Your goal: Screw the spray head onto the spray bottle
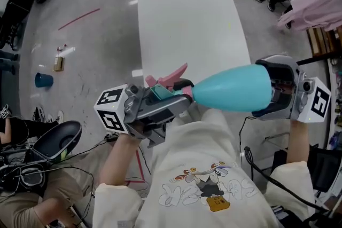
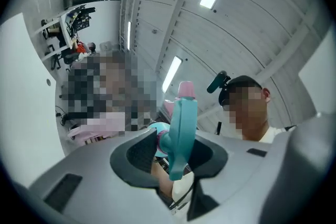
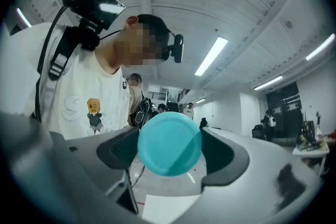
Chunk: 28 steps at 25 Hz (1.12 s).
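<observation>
- The left gripper (image 1: 173, 100) is partly closed. Its jaws clamp the teal-and-pink spray head (image 1: 163, 89), which is held in the air just in front of the person's chest.
- The right gripper (image 1: 271, 89) grips the teal spray bottle (image 1: 232, 88) at its wide base end, with a jaw pressed on each side of the round bottom.
- The bottle lies roughly level between the two grippers. Its narrow neck meets the spray head, but I cannot tell whether the thread has caught.
- Beyond them stands a white table (image 1: 187, 24).
- Farther left, a blue cup (image 1: 44, 80) sits on the grey floor.
</observation>
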Motion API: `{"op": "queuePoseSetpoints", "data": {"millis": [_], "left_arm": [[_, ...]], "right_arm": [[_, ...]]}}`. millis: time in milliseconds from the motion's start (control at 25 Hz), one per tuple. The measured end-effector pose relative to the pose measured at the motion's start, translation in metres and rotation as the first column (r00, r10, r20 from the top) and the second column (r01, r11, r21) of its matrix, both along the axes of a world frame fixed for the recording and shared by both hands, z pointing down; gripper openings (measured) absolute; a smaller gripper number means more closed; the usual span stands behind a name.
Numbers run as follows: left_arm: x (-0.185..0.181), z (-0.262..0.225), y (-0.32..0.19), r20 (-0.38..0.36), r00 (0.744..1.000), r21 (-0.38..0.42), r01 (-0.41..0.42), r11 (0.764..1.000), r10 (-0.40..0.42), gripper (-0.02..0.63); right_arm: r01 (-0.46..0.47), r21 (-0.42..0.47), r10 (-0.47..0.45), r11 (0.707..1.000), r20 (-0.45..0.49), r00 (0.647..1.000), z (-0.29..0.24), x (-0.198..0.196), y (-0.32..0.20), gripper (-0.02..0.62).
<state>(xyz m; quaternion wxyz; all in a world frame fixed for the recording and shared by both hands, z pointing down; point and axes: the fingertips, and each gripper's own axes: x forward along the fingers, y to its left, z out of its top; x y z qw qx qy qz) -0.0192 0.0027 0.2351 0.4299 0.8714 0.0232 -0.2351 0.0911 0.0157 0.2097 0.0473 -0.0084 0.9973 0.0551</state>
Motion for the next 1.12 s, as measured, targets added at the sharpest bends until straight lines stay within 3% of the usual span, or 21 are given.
{"op": "queuePoseSetpoints", "data": {"millis": [160,240,360,440,480,520,640,760,840,1120], "left_arm": [[0.002,0.001,0.003,0.050,0.999,0.063,0.003,0.998,-0.006,0.140],[-0.007,-0.004,-0.002,0.055,0.998,0.054,-0.009,0.999,0.006,0.140],[-0.027,-0.010,-0.018,0.018,1.000,-0.028,-0.023,0.999,0.024,0.140],[-0.036,-0.009,-0.028,-0.055,0.997,-0.124,-0.062,0.990,0.055,0.140],[-0.040,-0.008,-0.033,-0.101,0.992,-0.168,-0.094,0.981,0.078,0.140],[-0.044,-0.008,-0.037,-0.144,0.985,-0.200,-0.128,0.972,0.100,0.140],[-0.047,-0.007,-0.035,-0.231,0.962,-0.227,-0.202,0.953,0.149,0.140],[-0.048,-0.012,-0.028,-0.229,0.958,-0.200,-0.219,0.955,0.171,0.140],[-0.047,-0.013,-0.027,-0.185,0.965,-0.182,-0.218,0.959,0.185,0.140],[-0.047,0.004,-0.034,-0.090,0.966,-0.184,-0.255,0.949,0.242,0.140]], "right_arm": [[0.008,0.079,0.000,0.997,-0.111,0.994,0.013,0.000,0.000,0.376],[0.009,0.107,0.005,0.994,-0.131,0.991,0.007,-0.011,-0.006,0.376],[-0.042,0.221,0.091,0.974,-0.213,0.973,0.002,-0.033,-0.018,0.376],[-0.096,0.354,0.203,0.930,-0.279,0.939,0.001,-0.041,-0.021,0.376],[-0.109,0.446,0.268,0.888,-0.310,0.912,0.000,-0.045,-0.020,0.376],[-0.104,0.551,0.334,0.828,-0.336,0.881,-0.001,-0.049,-0.019,0.376],[-0.037,0.800,0.494,0.598,-0.332,0.804,-0.002,-0.056,-0.007,0.376],[0.011,0.921,0.592,0.388,-0.259,0.763,-0.005,-0.055,0.001,0.376],[0.053,0.961,0.635,0.270,-0.219,0.740,-0.006,-0.054,-0.002,0.376],[0.114,0.992,0.651,0.049,-0.118,0.750,0.007,-0.055,-0.014,0.376]]}}
